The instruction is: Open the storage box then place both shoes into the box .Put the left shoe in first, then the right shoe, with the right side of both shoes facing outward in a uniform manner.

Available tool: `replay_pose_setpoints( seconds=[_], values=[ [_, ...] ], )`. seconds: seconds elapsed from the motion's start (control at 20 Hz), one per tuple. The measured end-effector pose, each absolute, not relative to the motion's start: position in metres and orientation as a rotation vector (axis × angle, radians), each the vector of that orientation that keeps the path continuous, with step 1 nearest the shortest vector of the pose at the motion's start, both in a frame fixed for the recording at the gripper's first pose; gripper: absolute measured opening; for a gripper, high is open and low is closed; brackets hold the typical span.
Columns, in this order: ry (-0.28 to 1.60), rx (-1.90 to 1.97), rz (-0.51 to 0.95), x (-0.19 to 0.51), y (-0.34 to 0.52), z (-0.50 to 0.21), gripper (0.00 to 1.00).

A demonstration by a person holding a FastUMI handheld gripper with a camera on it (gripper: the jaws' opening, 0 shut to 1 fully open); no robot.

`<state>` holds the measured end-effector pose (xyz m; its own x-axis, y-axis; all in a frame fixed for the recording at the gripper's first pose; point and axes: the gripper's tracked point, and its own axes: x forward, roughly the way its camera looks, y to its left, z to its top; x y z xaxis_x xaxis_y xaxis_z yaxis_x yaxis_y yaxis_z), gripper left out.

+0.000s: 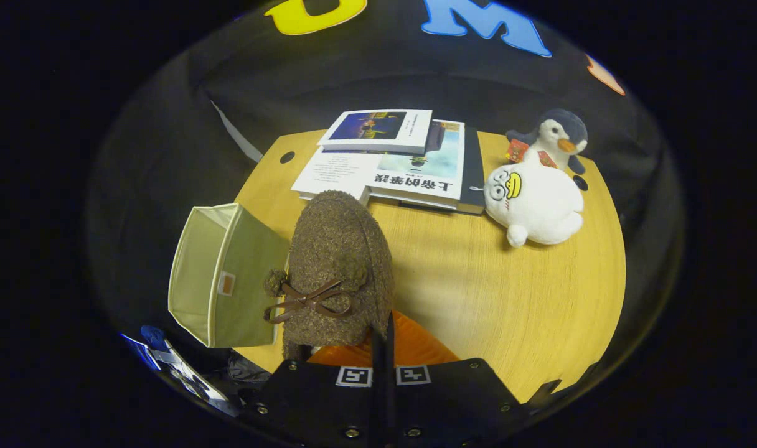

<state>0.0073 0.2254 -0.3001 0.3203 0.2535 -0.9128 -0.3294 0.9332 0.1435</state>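
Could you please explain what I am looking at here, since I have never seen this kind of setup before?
There is no robot arm: a person carries a two-finger gripper by hand, and a fisheye camera mounted on it looks forward along the fingers, hence the round, bent picture. The fingers are closed together on the rim of a fuzzy brown shoe with a small bow, which hangs lifted just ahead of them. Beside the shoe, on the edge of the wooden table, stands a pale green fabric storage box. Beyond the shoe lie a few stacked books, and next to them sit two plush toys: a white duck and a penguin. The shoe is meant to go into the box.
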Motion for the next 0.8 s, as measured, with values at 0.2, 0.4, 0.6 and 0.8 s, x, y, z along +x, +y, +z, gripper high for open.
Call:
replay_pose_setpoints(
  seconds=[0.2, 0.4, 0.6, 0.8],
  values=[
    [1.161, -0.14, 0.426, 0.007, 0.259, -0.291, 0.0],
    [1.183, -0.133, 0.482, -0.002, 0.307, -0.286, 0.0],
    [1.17, -0.159, 0.559, -0.006, 0.363, -0.28, 0.0],
    [1.164, -0.165, 0.61, -0.012, 0.411, -0.272, 0.0]
  ],
)
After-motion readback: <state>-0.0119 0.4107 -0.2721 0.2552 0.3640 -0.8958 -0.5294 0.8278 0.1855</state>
